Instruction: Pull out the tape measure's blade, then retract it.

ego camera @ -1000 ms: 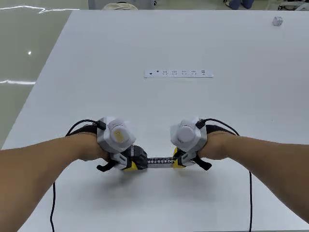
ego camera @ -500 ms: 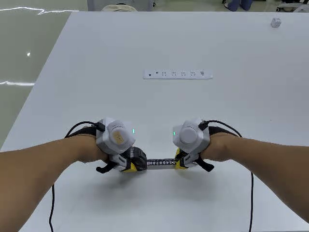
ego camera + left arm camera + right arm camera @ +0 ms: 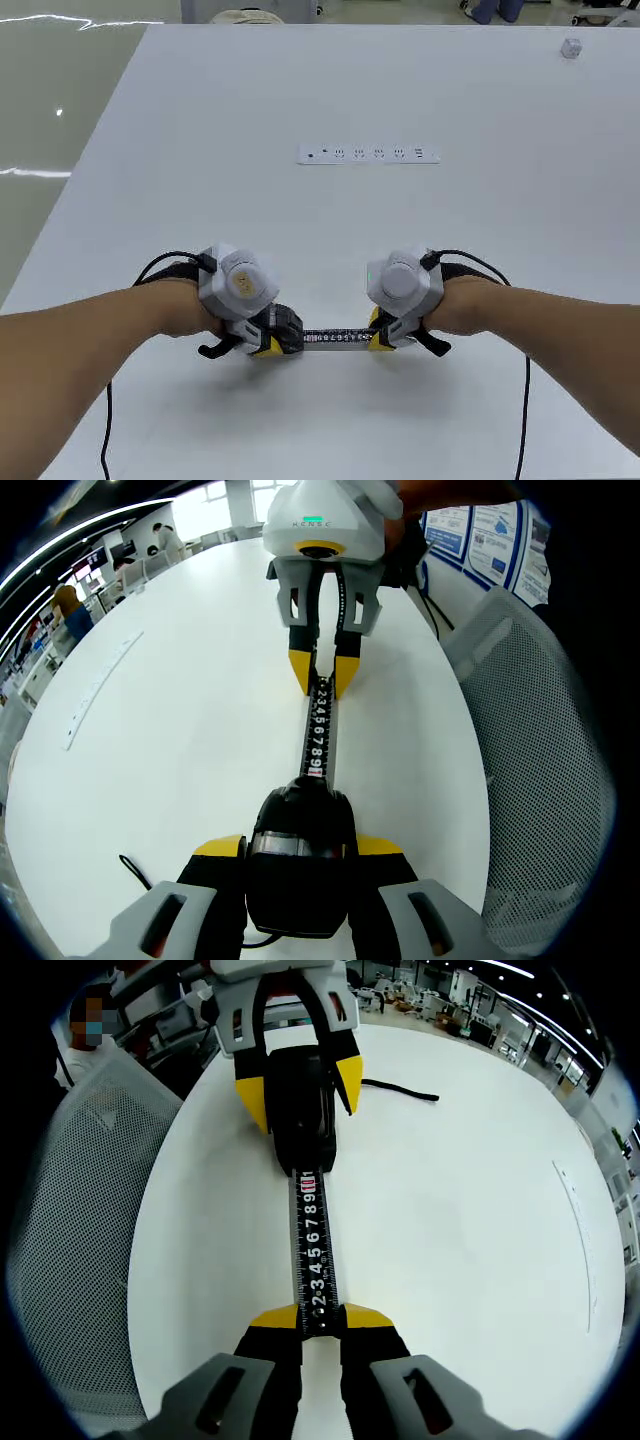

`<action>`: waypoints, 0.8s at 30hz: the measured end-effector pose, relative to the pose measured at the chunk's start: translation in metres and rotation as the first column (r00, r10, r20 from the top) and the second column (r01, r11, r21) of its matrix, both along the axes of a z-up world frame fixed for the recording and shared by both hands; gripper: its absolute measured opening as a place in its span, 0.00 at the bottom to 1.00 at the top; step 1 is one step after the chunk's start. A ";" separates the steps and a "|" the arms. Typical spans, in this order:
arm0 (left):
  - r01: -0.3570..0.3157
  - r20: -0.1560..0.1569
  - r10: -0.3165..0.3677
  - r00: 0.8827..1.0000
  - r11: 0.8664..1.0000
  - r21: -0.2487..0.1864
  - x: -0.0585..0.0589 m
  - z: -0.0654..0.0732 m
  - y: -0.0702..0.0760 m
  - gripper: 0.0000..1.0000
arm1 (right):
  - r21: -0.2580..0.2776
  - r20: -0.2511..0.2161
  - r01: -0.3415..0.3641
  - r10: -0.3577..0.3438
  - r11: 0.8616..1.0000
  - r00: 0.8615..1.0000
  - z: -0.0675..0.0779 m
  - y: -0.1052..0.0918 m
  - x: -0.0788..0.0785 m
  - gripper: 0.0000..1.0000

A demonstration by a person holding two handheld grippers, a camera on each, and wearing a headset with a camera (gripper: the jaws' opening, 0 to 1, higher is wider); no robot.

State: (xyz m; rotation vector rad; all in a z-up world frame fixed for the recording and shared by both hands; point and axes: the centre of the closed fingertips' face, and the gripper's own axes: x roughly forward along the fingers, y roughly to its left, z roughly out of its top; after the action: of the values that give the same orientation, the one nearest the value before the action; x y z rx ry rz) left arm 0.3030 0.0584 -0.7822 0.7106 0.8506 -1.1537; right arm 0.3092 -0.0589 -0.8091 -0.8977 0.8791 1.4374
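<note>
While the blade (image 3: 310,1230) is partly out, left gripper (image 3: 300,845): clamped on the tape measure case (image 3: 300,865), anchoring it near the table (image 3: 350,80) front edge.
Right gripper (image 3: 320,1318): pinching the blade tip, for pulling.
Tension: blade taut between the grippers.

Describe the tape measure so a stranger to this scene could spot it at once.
On the white workbench, look toward the near edge, well in front of the power strip. The tape measure is the black case clamped in the left claw, the one thing with a numbered blade running out to the right claw.
</note>
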 end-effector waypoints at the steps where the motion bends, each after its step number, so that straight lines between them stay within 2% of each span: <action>1: 0.000 0.000 0.000 1.000 1.000 0.000 0.000 0.000 0.000 0.36 | 0.000 -0.001 0.001 -0.001 1.000 1.000 0.000 -0.001 0.000 0.13; 24: -0.006 0.000 0.006 1.000 1.000 -0.002 0.001 0.000 0.000 0.36 | 0.003 -0.003 0.012 -0.012 1.000 1.000 -0.001 -0.013 0.002 0.13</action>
State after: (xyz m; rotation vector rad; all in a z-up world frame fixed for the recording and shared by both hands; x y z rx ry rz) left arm 0.3035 0.0583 -0.7825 0.7054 0.8509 -1.1490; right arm 0.3110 -0.0721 -0.8096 -0.8865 0.8826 1.4295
